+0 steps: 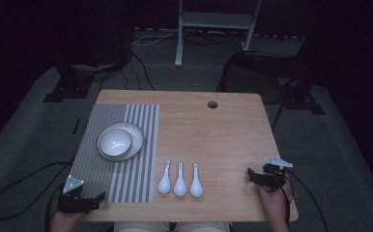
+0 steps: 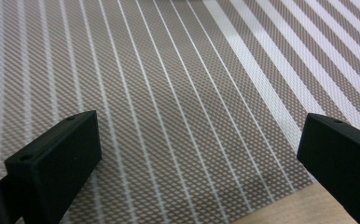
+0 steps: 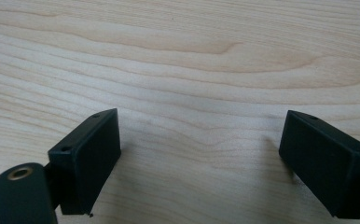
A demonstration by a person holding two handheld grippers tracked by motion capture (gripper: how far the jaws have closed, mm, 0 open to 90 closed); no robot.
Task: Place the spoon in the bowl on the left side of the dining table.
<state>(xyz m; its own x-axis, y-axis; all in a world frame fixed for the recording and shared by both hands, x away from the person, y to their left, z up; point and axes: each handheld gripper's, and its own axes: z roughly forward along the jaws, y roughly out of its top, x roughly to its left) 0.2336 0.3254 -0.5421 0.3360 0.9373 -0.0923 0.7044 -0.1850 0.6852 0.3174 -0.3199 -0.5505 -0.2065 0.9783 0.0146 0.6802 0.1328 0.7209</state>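
Three white spoons (image 1: 180, 179) side by side near the front edge of the wooden counter (image 1: 223, 135), just right of a striped placemat (image 1: 102, 169). White bowl (image 1: 115, 142) on a plate (image 1: 135, 135) on that mat. Left gripper (image 1: 96, 200) over the mat's near corner, jaws wide, empty. Right gripper (image 1: 250, 175) at the counter's right edge, jaws wide, empty.

The high camera hung above the near edge of the table (image 1: 223, 121) and looked forward and down, far enough back to take in the whole top and the dark floor beyond. The left gripper's camera sat low and close over the striped mat (image 2: 178, 93), which the high view also showed at the table's left. The right gripper's camera looked just as closely at bare wood near the table's right edge.
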